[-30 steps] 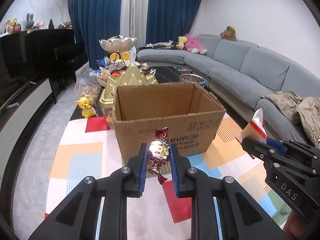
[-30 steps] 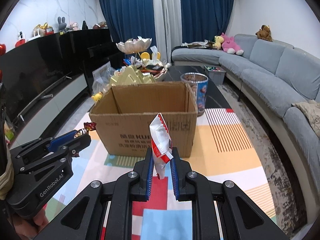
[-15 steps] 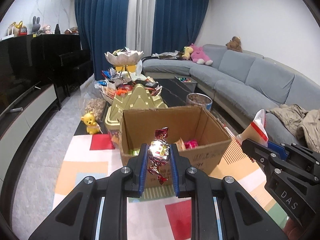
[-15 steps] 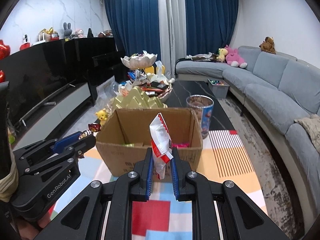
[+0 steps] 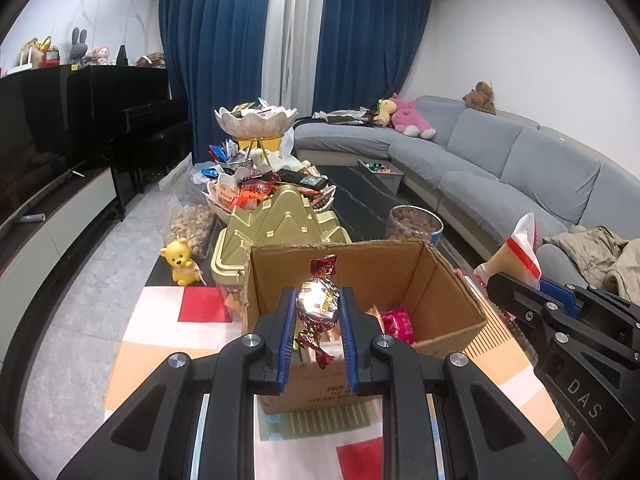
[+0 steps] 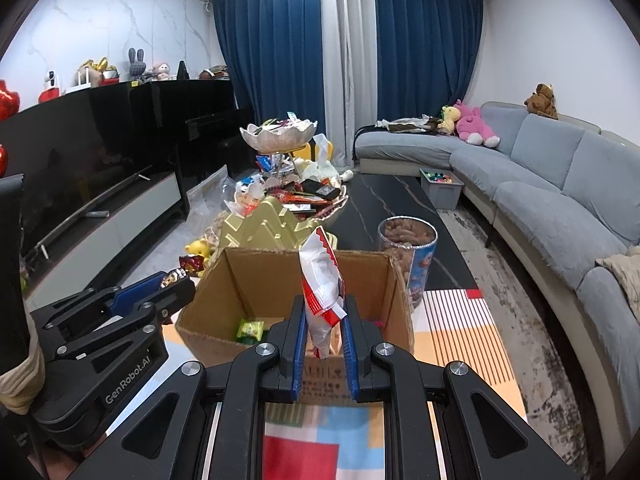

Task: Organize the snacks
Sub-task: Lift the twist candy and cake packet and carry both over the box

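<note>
An open cardboard box stands on the colourful mat with a few snacks inside, a pink packet and a green one. My left gripper is shut on a foil-wrapped candy with red twisted ends, held over the box's near wall. My right gripper is shut on a red-and-white snack packet, also at the box's near edge. Each gripper shows at the side of the other's view, the right gripper with its packet and the left gripper.
Behind the box stand a gold mountain-shaped tin, a heaped snack tray, a tiered shell bowl and a clear jar of snacks. A yellow bear toy sits on the floor left. A grey sofa runs along the right; a TV cabinet along the left.
Both grippers have risen and moved forward toward the box, which now shows its inside from above. The candy and the packet stay gripped.
</note>
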A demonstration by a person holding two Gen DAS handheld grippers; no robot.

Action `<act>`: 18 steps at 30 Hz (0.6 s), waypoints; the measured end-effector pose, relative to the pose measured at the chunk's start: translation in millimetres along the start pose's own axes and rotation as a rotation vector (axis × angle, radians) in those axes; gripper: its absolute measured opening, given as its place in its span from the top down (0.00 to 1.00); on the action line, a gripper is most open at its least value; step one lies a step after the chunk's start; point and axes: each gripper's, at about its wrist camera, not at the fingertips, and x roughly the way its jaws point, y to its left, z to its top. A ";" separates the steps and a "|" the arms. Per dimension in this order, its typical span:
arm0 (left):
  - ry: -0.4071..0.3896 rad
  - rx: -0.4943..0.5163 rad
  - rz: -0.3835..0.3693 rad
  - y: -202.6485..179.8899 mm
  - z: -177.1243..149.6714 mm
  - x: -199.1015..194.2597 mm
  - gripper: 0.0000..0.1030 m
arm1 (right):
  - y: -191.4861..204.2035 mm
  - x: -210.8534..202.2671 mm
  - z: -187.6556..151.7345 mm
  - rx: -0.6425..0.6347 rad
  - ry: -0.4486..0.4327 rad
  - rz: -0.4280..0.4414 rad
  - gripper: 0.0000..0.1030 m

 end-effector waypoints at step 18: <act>0.040 -0.014 0.001 9.5 7.5 55.3 0.78 | -2.8 58.6 8.4 -0.001 0.052 0.005 0.83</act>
